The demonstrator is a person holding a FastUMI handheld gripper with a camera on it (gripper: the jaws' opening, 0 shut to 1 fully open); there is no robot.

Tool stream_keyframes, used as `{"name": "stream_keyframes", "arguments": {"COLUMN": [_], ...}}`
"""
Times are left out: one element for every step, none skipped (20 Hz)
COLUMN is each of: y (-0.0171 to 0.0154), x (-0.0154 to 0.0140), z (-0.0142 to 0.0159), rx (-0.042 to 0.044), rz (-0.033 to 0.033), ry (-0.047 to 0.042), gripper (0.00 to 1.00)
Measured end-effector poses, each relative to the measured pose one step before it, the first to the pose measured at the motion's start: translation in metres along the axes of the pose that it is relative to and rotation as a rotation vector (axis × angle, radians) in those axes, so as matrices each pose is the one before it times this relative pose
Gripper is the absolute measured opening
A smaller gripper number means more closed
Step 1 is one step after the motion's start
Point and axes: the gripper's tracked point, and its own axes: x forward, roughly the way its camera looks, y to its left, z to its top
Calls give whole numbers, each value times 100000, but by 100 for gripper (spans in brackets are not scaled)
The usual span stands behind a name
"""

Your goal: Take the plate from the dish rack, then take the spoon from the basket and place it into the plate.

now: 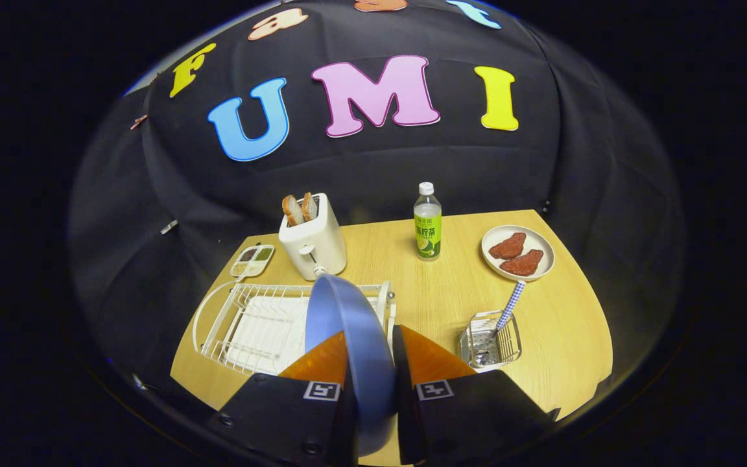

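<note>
Gripper view, contents as I read them from my station.

Item 1, tongs [370, 363]: lower centre of the frame, closed down to a narrow gap, both fingers pressing the faces of the blue plate [347, 331], which stands on edge between them. I judge the hold firm but thin.

Item 2, blue plate: held upright, rim toward the camera, lifted in front of the white dish rack [250, 324] at lower left. I cannot tell whether its far edge is fully clear of the rack wires. Handling estimate: rigid, smooth and likely slippery, light to moderate in weight, liable to chip if dropped. A grip on the rim, as here, will let it swing when tilted flat.

Item 3, spoon [508, 311]: checked handle, leaning out of the small wire basket [491, 340] at lower right, bowl down inside. Handling estimate: light, stiff, narrow; best taken by the free handle above the basket rim.

Item 4, desk [561, 337]: wooden top carrying everything.

Other stock: toaster [312, 243] with bread, left of centre; small sectioned tray [252, 260] beside it; green drink bottle [427, 224] at centre; white dish [517, 251] with two reddish pieces, upper right of the desk.

Pose: tongs point forward and somewhat downward over the rack's right end, fingers side by side, level.
</note>
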Motion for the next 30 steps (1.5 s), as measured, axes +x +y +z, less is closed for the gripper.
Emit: {"name": "stream_keyframes", "arguments": {"y": [-948,-1072,-1176,-1186,-1129,-1015,-876,-825,-768,-700,-617,-605,-625,-645,-579,-499,-662,-844,-775,-205,-50,76,-157,-508,-866,-525,-311,-510,-501,-357], "x": [-1158,-1180,-929,-683,-562,-301,-286,122,171,465,462,580,713,714,1023,783,702,712,672,381,1060,130,322,174,169,-145,-191,-208,-169,-311], "z": [-950,-1073,-1182,-1197,-1043,-1292,-1089,-1117,-1060,-701,-477,-507,-703,-827,-627,-613,-437,-324,-122,-265,229,128,95,-91,-229,-181,-83,-3,100,165], "rx": [550,339,416,729,871,1282,1119,1154,789,691,193,32,-167,-105,141,-491,-413,-528,-682,790,990,-141,-696,-635,-1029,-829,-1677,-2570,-2133,-1395], "rz": [2193,1966,1554,1684,2042,2006,2392,1946,2285,2299,2423,2225,2162,1660,1856,1779,530,219,-254,2162,2474,2258,1640,-297,-2094,-1220,-1052,-1748,-1006,-826], "ry": [1502,1923,2369,2046,2139,2711,2013,2383,2376,1604,895,1239,2164,2649,2749,2505,2312,1763,1086,1370,891,1038,141,502,632,412,37,-576,-974,-1248], "gripper": [28,28,27,28,28,27,28,28,27,28,28,28,28,28,28,28,28,28,28,28,28,28,29,29,30,31,43,55,67,78]}}
